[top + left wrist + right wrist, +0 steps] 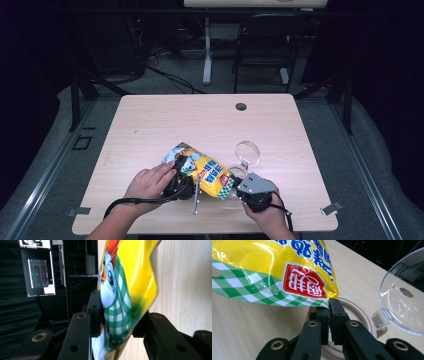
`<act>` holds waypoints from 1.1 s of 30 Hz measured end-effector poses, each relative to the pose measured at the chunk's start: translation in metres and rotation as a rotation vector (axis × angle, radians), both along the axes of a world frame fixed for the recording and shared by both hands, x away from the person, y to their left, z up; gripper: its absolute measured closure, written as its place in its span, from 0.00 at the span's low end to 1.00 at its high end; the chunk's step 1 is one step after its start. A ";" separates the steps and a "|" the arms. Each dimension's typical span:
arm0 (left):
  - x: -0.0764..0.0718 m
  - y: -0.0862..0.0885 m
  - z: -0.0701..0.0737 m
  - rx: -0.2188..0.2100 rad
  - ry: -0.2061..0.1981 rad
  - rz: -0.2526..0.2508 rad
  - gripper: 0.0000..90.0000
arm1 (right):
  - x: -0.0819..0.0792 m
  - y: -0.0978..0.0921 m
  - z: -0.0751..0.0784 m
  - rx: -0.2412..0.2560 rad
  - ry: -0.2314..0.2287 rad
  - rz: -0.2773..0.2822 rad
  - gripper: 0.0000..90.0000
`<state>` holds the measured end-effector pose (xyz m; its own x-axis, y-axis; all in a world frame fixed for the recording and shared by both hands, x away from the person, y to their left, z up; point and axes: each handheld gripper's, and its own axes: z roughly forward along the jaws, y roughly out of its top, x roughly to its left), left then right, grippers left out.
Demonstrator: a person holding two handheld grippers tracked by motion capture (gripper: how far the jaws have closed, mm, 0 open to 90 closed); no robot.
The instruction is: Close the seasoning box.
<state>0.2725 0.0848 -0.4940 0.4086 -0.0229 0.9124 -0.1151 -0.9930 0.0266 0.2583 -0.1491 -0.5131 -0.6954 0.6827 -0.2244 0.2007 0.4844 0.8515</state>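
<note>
A yellow snack bag (207, 170) with a green checked edge and a red label is held between both grippers at the near middle of the table (200, 120). My left gripper (186, 174) is shut on the bag's left end; in the left gripper view its jaws (117, 322) pinch the checked part of the bag (127, 277). My right gripper (235, 182) is shut on the right-hand corner, seen close in the right gripper view (329, 306) just under the red label of the bag (274, 265).
A round beige container (364, 317) with a hinged clear lid (247, 152) standing open sits right behind the right gripper. A thin grey stick-like item (196, 200) lies near the front edge. The table has a cable hole (241, 106); a chair (265, 40) stands beyond.
</note>
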 end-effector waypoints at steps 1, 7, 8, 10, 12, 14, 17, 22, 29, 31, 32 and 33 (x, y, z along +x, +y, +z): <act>0.000 0.000 0.000 0.004 -0.005 -0.003 0.76 | 0.000 0.000 0.000 -0.004 -0.001 -0.001 0.97; -0.001 -0.002 0.001 0.018 -0.016 -0.004 0.76 | 0.000 0.000 0.000 -0.006 0.001 -0.001 0.97; -0.001 -0.002 0.001 0.020 -0.023 -0.007 0.76 | 0.000 0.000 0.000 -0.006 0.002 -0.001 0.97; -0.001 -0.002 0.000 0.024 -0.026 -0.007 0.76 | 0.000 0.000 0.000 -0.006 0.003 -0.001 0.97; -0.002 -0.002 0.001 0.028 -0.029 -0.009 0.76 | 0.000 0.000 -0.001 -0.006 0.003 -0.001 0.97; -0.002 -0.002 0.001 0.034 -0.032 -0.011 0.76 | 0.000 0.000 -0.001 -0.002 0.004 -0.002 0.97; -0.003 -0.003 0.002 0.044 -0.040 -0.015 0.76 | 0.000 -0.001 -0.001 -0.002 0.005 0.000 0.97; -0.004 -0.003 0.002 0.049 -0.061 -0.032 0.76 | 0.001 -0.001 -0.002 -0.004 0.009 -0.001 0.97; -0.006 -0.004 0.003 0.066 -0.064 -0.027 0.76 | 0.001 -0.002 -0.002 -0.006 0.009 -0.005 0.97; -0.006 -0.005 0.003 0.073 -0.070 -0.030 0.76 | 0.001 -0.002 -0.002 -0.006 0.012 -0.003 0.97; -0.007 -0.005 0.003 0.072 -0.075 -0.030 0.76 | 0.001 -0.002 -0.002 -0.005 0.013 -0.004 0.97; -0.007 -0.005 0.004 0.082 -0.075 -0.034 0.76 | 0.002 -0.002 -0.003 -0.004 0.013 -0.003 0.97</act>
<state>0.2658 0.0794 -0.4898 0.3374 -0.1117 0.9347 -0.1474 -0.9870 -0.0647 0.2599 -0.1512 -0.5156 -0.6960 0.6839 -0.2187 0.2129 0.4873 0.8469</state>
